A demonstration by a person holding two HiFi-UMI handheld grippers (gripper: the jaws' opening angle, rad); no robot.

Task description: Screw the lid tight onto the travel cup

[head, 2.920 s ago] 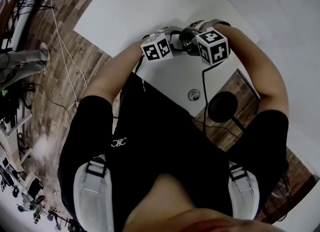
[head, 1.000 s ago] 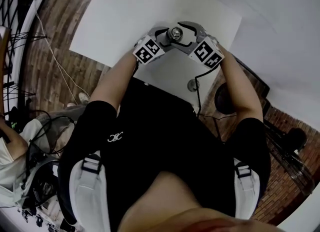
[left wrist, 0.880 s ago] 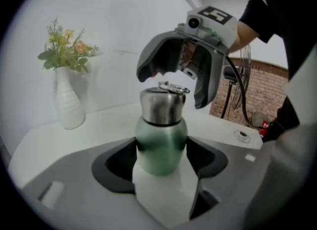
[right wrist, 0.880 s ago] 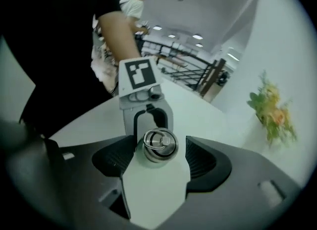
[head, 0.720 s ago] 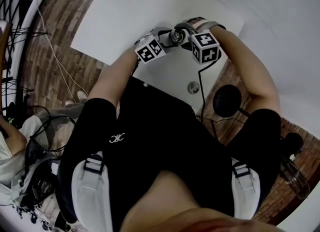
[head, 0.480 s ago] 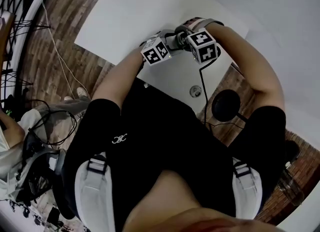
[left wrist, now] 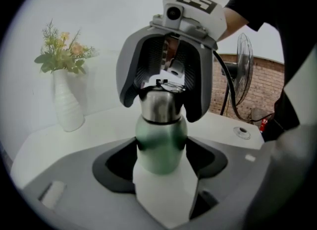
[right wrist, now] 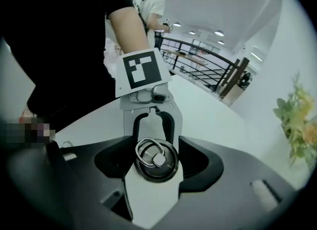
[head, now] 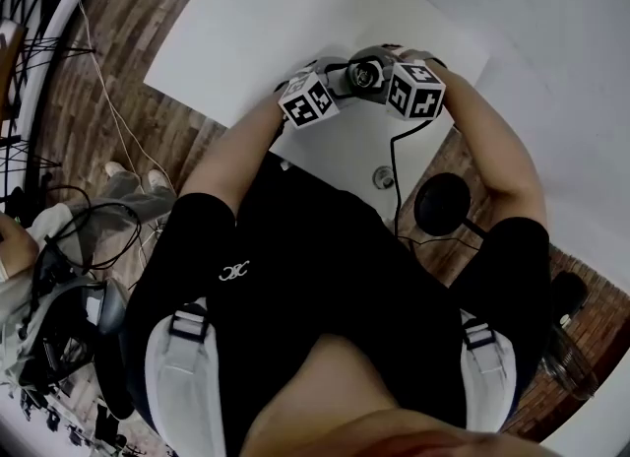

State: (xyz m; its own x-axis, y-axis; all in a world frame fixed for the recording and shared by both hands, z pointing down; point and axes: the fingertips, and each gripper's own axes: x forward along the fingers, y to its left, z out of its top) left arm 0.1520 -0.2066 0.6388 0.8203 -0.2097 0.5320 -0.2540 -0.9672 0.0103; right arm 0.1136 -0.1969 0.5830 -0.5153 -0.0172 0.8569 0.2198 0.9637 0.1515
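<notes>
Now the right gripper's [left wrist: 162, 110] fingers had just been closing onto the steel lid [right wrist: 156, 160] atop the green travel cup [left wrist: 161, 142], pinched upright over the tabletop [head: 256, 32] by the left gripper's [right wrist: 152, 134] fingers, so another tightening twist looked ready.

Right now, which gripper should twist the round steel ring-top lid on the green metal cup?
Right. The right gripper is above the steel lid; its jaws have just been closing and now grip its rim. The left gripper clamps the green cup, steadying it.

White emblem [head: 233, 273] on black shirt [head: 325, 278], unreadable
</notes>
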